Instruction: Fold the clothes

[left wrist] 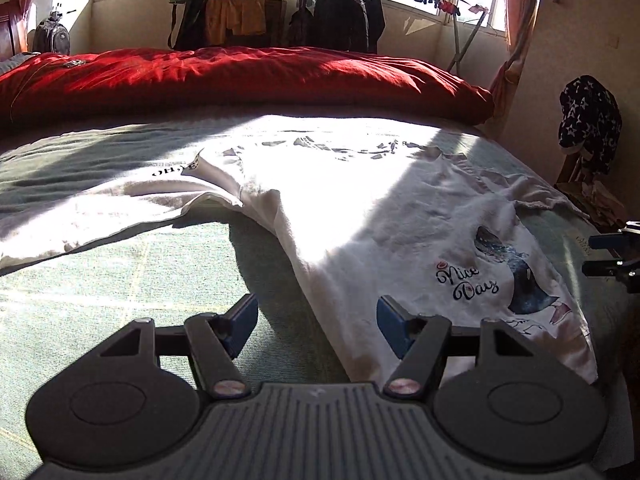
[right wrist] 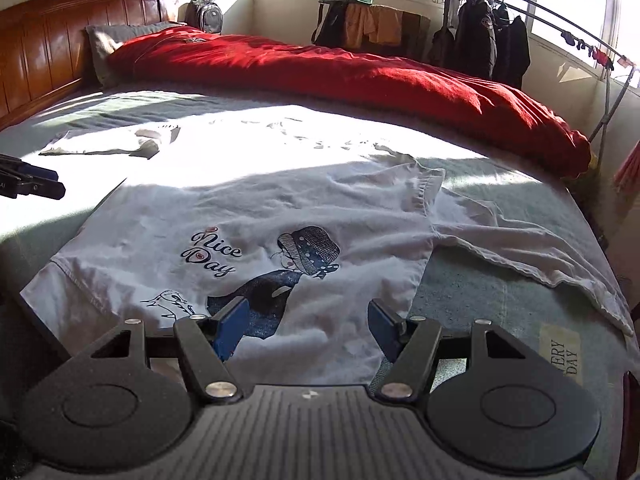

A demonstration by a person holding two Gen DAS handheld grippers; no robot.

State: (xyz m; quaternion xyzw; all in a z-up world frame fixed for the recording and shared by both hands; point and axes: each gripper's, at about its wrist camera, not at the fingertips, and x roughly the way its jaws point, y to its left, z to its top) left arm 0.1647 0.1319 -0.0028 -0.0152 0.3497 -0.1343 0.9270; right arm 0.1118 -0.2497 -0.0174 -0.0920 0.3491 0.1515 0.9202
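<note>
Left gripper (left wrist: 318, 322) is hovering low over the bed, jaws standing wide apart and holding nothing; the near edge of the white T-shirt (left wrist: 360, 216) is lying between and just under the blue pads (left wrist: 390, 326), not pinched. Its tip is also showing at the left edge of the right wrist view.

Right gripper (right wrist: 304, 326) is hanging over the shirt's lower front, jaws likewise well open and empty, cloth lying flat beneath them. Its tip is poking in at the right edge of the left wrist view.

T-shirt is lying spread front-up on the pale green bedsheet (left wrist: 120, 272), print reading "Nice Day" (right wrist: 212, 252) beside a figure in a dotted hat (right wrist: 308, 248). One sleeve (right wrist: 532, 248) is stretching out flat to the side; the far part of the shirt is sitting in strong sunlight, detail washed out.

Beyond the shirt, a red quilt (left wrist: 240, 76) is lying bunched across the far side of the bed. A wooden headboard (right wrist: 60, 36) is standing at the left in the right wrist view. Farther back, dark jackets (left wrist: 348, 8) are hanging on a rack below the windows
</note>
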